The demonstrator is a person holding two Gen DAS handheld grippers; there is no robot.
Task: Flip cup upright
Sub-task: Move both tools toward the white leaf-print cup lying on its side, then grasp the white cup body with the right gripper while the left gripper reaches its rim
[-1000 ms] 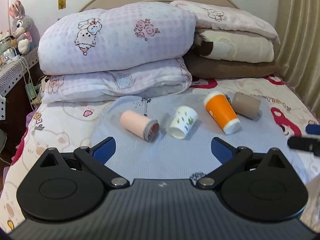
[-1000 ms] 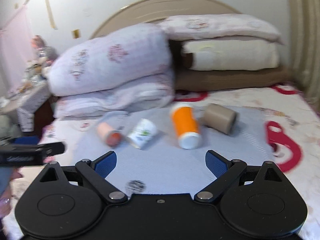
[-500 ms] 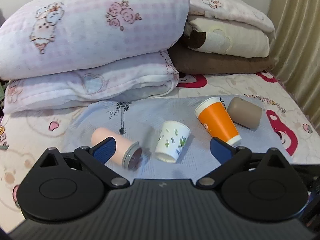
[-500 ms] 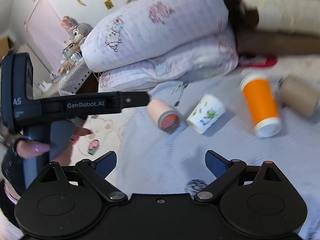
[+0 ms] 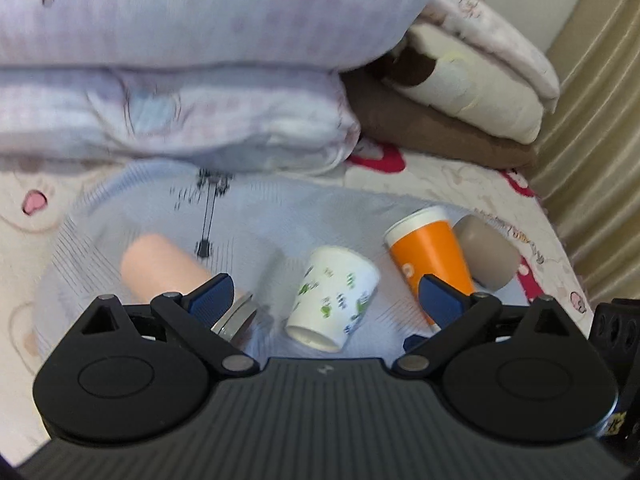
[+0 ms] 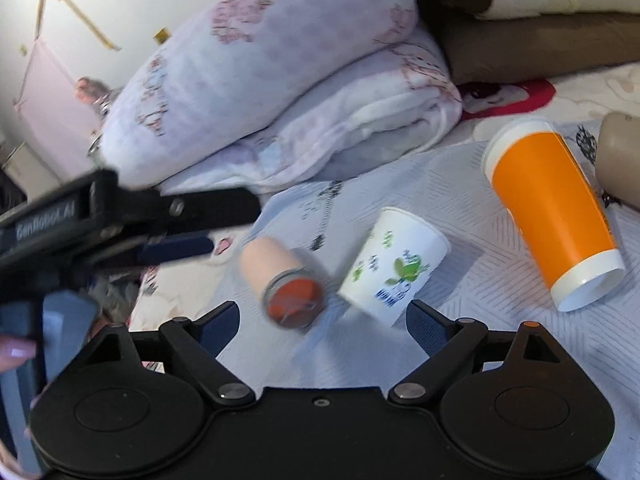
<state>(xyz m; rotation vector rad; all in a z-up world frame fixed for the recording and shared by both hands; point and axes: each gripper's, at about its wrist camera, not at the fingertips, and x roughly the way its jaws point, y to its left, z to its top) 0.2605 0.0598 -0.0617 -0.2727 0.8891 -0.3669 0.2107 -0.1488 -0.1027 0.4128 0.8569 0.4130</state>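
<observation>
Several cups lie on their sides on a pale blue mat (image 5: 256,232) on the bed. From left to right: a pink cup (image 5: 160,268) (image 6: 272,264) with a metal rim, a white cup with green prints (image 5: 336,300) (image 6: 396,268), an orange cup (image 5: 428,248) (image 6: 552,208) and a brown cup (image 5: 486,256) (image 6: 620,156). My left gripper (image 5: 324,296) is open, with the white cup between its fingers. My right gripper (image 6: 320,320) is open, just before the pink and white cups. The left gripper also shows in the right wrist view (image 6: 132,220), at the left.
Folded quilts and pillows (image 5: 180,60) are stacked behind the mat against the headboard. A curtain (image 5: 600,120) hangs at the right. A patterned bedsheet (image 5: 460,176) surrounds the mat. A stuffed toy (image 6: 90,90) sits at the far left.
Both grippers have moved forward and lower toward the cups, which now look larger. The left gripper's fingers now frame the white cup. The cups have not moved.
</observation>
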